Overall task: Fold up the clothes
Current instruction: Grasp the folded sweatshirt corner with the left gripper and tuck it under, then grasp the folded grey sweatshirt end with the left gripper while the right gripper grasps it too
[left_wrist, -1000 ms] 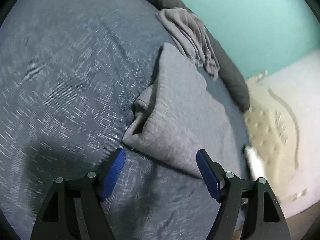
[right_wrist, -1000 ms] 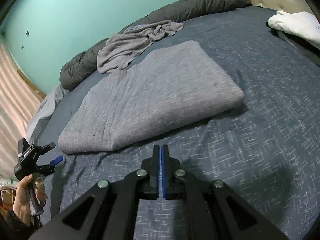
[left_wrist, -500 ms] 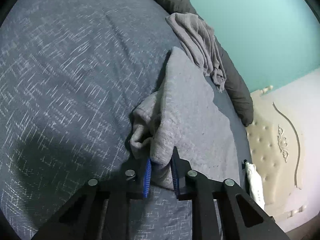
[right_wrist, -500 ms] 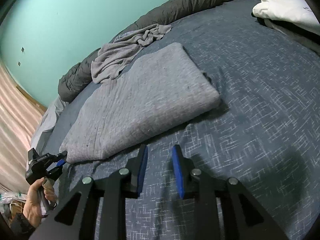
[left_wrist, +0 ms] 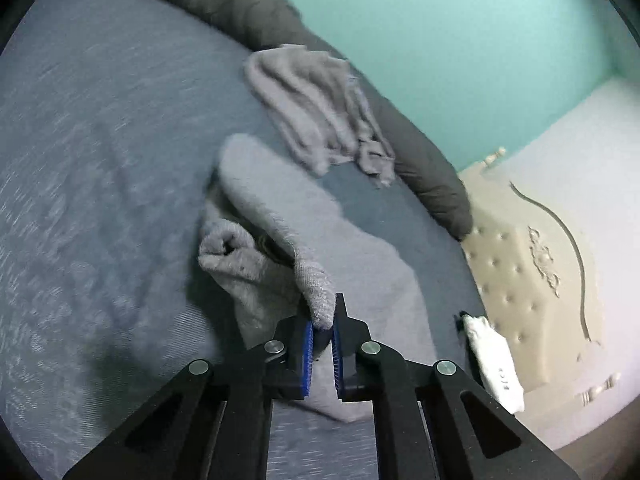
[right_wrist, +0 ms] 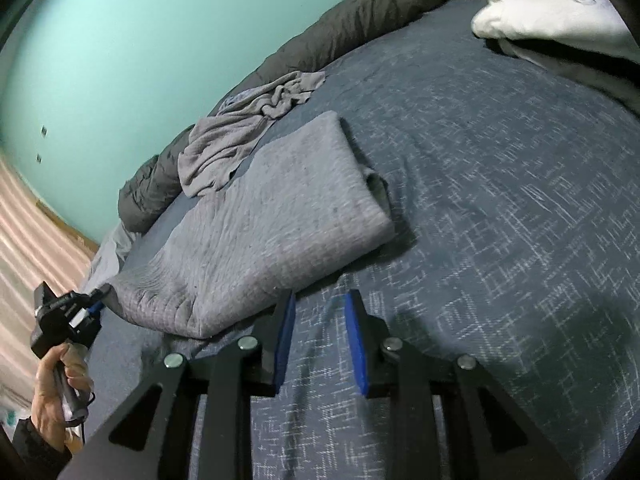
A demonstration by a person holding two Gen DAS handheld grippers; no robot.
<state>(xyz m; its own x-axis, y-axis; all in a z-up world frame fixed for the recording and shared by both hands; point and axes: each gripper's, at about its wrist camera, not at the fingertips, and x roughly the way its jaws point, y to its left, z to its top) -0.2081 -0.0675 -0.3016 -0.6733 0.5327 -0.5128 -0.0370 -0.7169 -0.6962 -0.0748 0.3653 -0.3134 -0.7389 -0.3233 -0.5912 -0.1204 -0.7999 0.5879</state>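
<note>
My left hand-held gripper [left_wrist: 321, 322] sits at the bottom centre of its view, its blue pads pinched on a corner of the folded grey garment [left_wrist: 320, 248], which rises off the bed [left_wrist: 100, 152] into a peaked ridge running toward the frame's middle. In the right wrist view that same garment [right_wrist: 276, 224] lies across the centre, its left corner lifted toward the left hand-held gripper [right_wrist: 94, 300] at the lower left edge, where a hand [right_wrist: 60, 384] grips the handle. My right hand-held gripper [right_wrist: 320, 312] stands at bottom centre with its fingers parted to a moderate gap and nothing between them, its left finger just beside the garment's near folded edge. A crumpled grey cloth [right_wrist: 248, 128] lies past the garment's far edge, against a dark rolled duvet [right_wrist: 352, 20]. The right half of that frame is bare bedspread, with a white pillow [right_wrist: 552, 4] at the upper right.
</note>
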